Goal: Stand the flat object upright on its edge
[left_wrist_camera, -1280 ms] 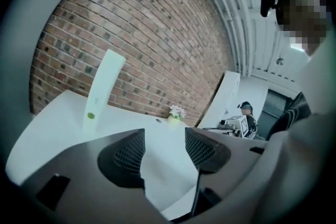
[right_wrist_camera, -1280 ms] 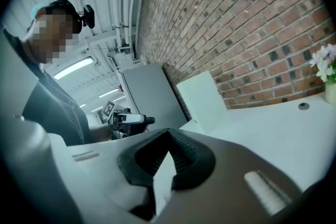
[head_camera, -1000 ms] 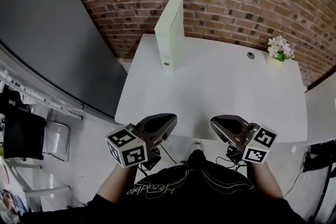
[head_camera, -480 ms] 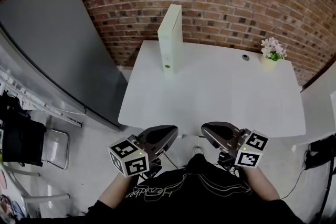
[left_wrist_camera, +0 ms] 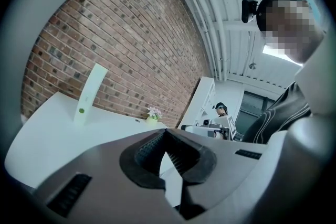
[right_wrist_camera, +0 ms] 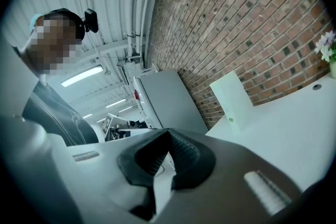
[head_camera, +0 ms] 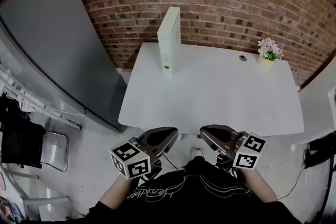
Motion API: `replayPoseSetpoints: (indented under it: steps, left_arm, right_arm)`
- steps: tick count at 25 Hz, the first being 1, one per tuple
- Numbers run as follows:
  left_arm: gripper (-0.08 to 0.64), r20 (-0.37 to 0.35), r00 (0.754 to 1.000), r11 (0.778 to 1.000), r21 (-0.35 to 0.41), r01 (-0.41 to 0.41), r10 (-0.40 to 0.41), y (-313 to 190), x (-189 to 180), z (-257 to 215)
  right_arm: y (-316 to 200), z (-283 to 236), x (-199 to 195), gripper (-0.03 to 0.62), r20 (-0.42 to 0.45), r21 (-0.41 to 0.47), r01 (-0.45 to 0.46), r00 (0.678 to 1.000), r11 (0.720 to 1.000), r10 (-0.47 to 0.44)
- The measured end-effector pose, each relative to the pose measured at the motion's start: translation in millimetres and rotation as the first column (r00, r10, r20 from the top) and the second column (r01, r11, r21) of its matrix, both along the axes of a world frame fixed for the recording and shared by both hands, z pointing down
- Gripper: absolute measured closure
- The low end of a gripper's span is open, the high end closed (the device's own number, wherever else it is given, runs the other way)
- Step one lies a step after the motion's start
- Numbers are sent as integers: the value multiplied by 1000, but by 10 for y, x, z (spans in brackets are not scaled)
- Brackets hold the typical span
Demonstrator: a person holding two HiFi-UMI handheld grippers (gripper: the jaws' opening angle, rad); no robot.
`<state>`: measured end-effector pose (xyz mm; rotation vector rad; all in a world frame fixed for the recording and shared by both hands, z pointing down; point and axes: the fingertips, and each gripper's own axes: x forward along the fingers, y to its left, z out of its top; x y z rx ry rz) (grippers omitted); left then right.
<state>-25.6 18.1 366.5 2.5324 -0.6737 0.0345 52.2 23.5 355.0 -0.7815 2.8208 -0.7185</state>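
Note:
A pale green flat box stands upright on its edge at the far left of the white table, close to the brick wall. The same box shows in the left gripper view and in the right gripper view. My left gripper is shut and empty, held off the table's near edge. My right gripper is likewise shut and empty beside it. Both are far from the box, with their jaw tips touching in each gripper view.
A small pot of pink flowers stands at the table's far right corner, with a small dark round thing next to it. A grey panel leans to the left of the table. A folding chair stands at the lower left.
Both grippers have drawn back from the table's near edge toward the person and come closer together. The box has stayed upright in place.

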Motion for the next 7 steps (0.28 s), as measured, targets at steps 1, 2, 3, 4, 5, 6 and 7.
replayPoseSetpoints:
  steps: [1,2,3,4,5,6,7]
  left_arm:
    - [558,-1,1000,1000,-1,-1,1,6,2,3]
    - [558,-1,1000,1000,-1,-3,3,12,3,9]
    - [558,-2,1000,1000,-2,-4,4,18,4,17]
    - [558,-4,1000,1000,-4,-5,5,21,6,25]
    - [558,-6,1000,1000,-7,-6,6,24,9,31]
    - [557,-8,1000,1000,-10,-6,6,26,13,36]
    - [558,-11,1000,1000,-14,-7,7,28,18,41]
  right_arm:
    - [8,0,0,588,0,0,-1,1000,1000,1]
    - [17,1,0,588,1,0,-1,1000,1000,1]
    - [23,1,1,588,3,-1,-2,1000,1000,2]
    - [28,2,5,588,6,-2,-2,1000,1000,2]
    - [31,2,11,588,9,-3,-3,1000,1000,4]
    - [34,3,18,588,10,-4,-5,1000,1000,5]
    - [36,3,26,588,12,-4,-6,1000,1000,6]
